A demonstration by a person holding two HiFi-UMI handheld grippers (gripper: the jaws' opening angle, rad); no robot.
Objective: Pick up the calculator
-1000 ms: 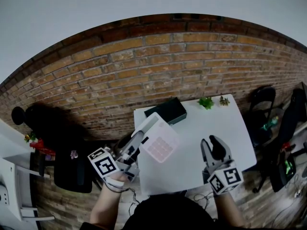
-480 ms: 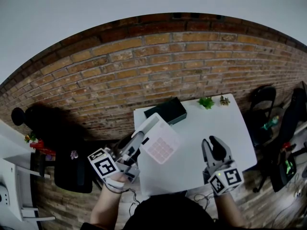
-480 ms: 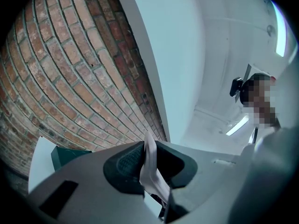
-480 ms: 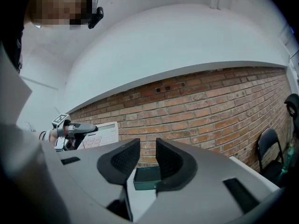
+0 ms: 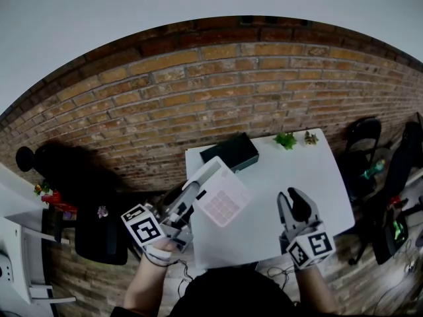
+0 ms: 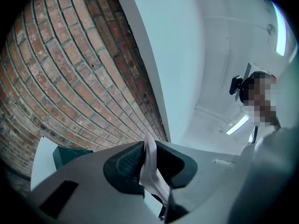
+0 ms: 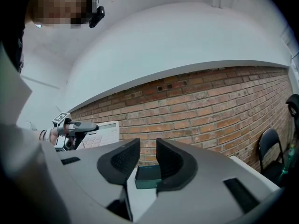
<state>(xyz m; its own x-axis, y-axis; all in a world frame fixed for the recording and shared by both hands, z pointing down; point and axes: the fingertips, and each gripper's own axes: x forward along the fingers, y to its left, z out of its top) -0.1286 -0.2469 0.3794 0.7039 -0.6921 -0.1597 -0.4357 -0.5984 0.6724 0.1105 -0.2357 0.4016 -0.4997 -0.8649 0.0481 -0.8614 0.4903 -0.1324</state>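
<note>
The calculator [image 5: 221,200] is white with pink keys and a grey display strip. It hangs tilted above the white table's [image 5: 310,170] left part, and my left gripper [image 5: 196,191] is shut on its left edge. In the left gripper view, that thin white edge [image 6: 150,164] sits clamped between the dark pads [image 6: 126,160]. My right gripper [image 5: 293,200] hovers over the table's right front, jaws apart with nothing between them. The right gripper view shows the calculator [image 7: 100,134] at the left, held up before the brick wall.
A dark green box [image 5: 229,153] lies at the table's back left corner, straight ahead of the right jaws [image 7: 148,175]. Two small plants [image 5: 285,140] stand at the back edge. A black chair [image 5: 362,137] stands to the right. A brick wall runs behind the table.
The right gripper's jaws have come slightly closer together. The left gripper and the calculator have stayed where they were.
</note>
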